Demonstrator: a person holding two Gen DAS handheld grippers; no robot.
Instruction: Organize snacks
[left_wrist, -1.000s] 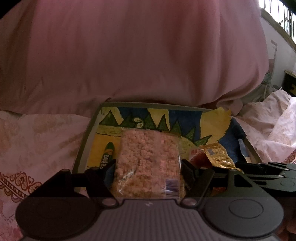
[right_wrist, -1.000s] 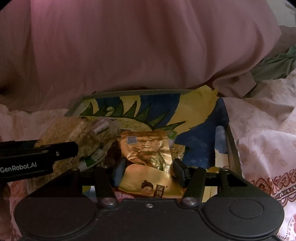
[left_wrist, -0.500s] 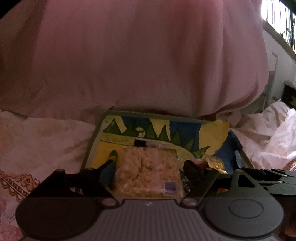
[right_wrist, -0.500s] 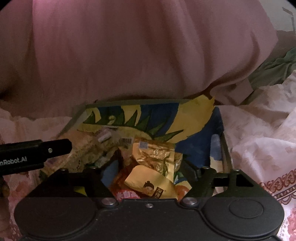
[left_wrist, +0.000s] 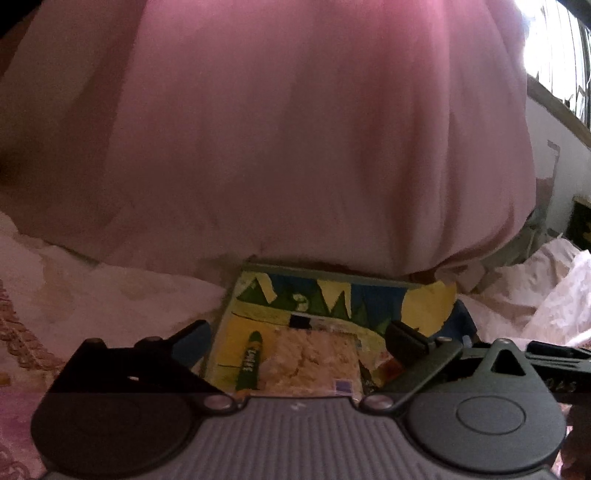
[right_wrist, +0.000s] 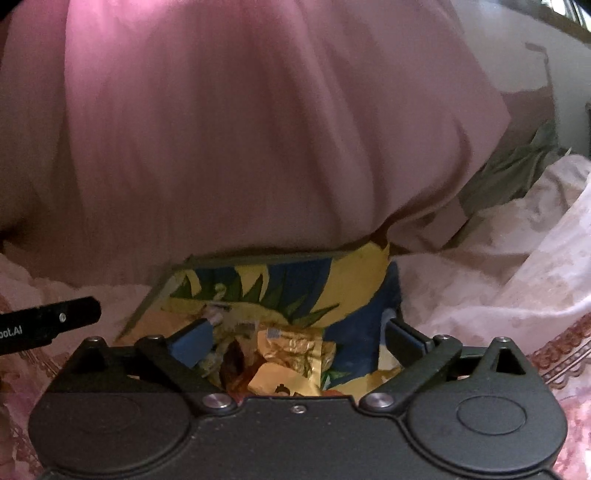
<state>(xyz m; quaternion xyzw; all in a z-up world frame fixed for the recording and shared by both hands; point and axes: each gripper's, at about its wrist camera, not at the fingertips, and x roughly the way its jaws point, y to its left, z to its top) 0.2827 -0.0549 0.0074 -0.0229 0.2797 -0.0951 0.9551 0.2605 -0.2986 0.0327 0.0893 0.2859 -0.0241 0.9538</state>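
Both tools stand above the near end of a shallow tray (left_wrist: 334, 276) that lies on patterned pink bedding (left_wrist: 110, 295), its far edge against a large pink cushion (left_wrist: 295, 147).

Left gripper (left_wrist: 295, 341): jaws opening, spread wide, nothing pressed between the pads. Below the gap, inside the tray, lies a clear bag of pale puffed pieces (left_wrist: 312, 363), lumpy and soft in outline, with a small printed label at its near corner. Just left of it lies a slim green tube (left_wrist: 249, 360), lengthwise toward the camera.

Right gripper (right_wrist: 295, 341): jaws opening, likewise wide, and gripping nothing. Beneath it sits a crumpled gold foil packet (right_wrist: 295, 349), shiny and creased, overlapping a smoother yellow packet with a printed cartoon head (right_wrist: 284, 382). Darker wrappers beside them are too dim to identify. The left tool's black bar shows at the left edge of this view.

The tray has thin grey-green walls and a floor printed in yellow, blue and green leaf shapes. The snacks lie grouped within its walls, bag to the left, foil packets to the right; judged from that layout, the wide, clear jaws are consistent with items set down, and sorting appears well along.
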